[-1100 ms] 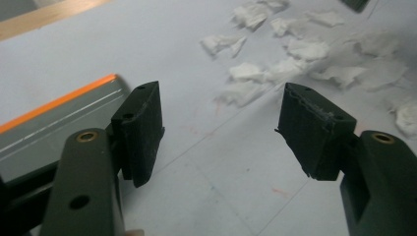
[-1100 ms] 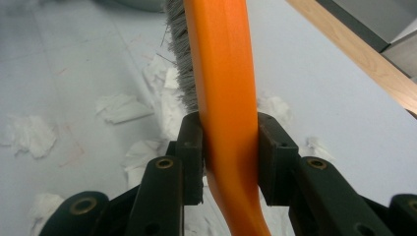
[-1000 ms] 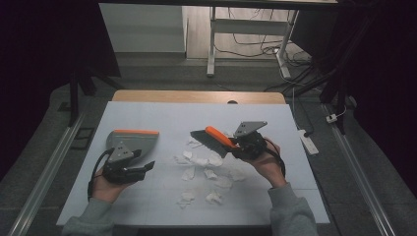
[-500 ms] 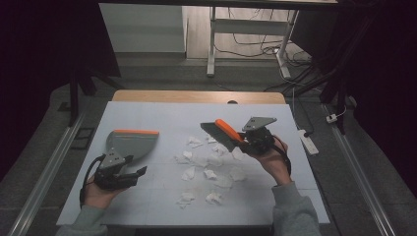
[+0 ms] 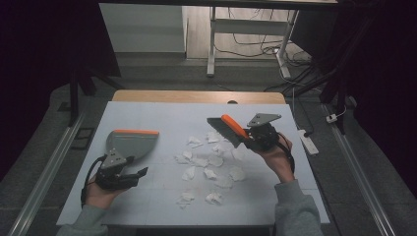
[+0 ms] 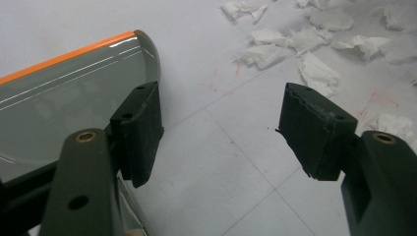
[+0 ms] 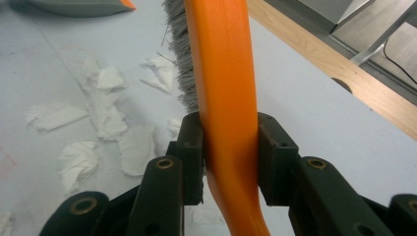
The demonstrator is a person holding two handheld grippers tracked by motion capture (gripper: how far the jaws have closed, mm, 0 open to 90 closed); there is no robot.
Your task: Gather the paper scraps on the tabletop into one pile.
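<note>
Across the middle of the table [image 5: 147, 110] lie scraps of torn tissue [image 5: 209, 160], light and soft, likely to scatter unless swept gently. My right gripper [image 7: 230, 147] is clamped on the stiff orange brush handle [image 7: 223, 73], a sound hold. My left gripper [image 6: 221, 132], jaws wide and empty, sits beside the dustpan [image 6: 54, 103].

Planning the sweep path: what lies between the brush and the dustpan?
Scattered paper scraps lie on the table between the brush and the dustpan, seen from the high view.
</note>
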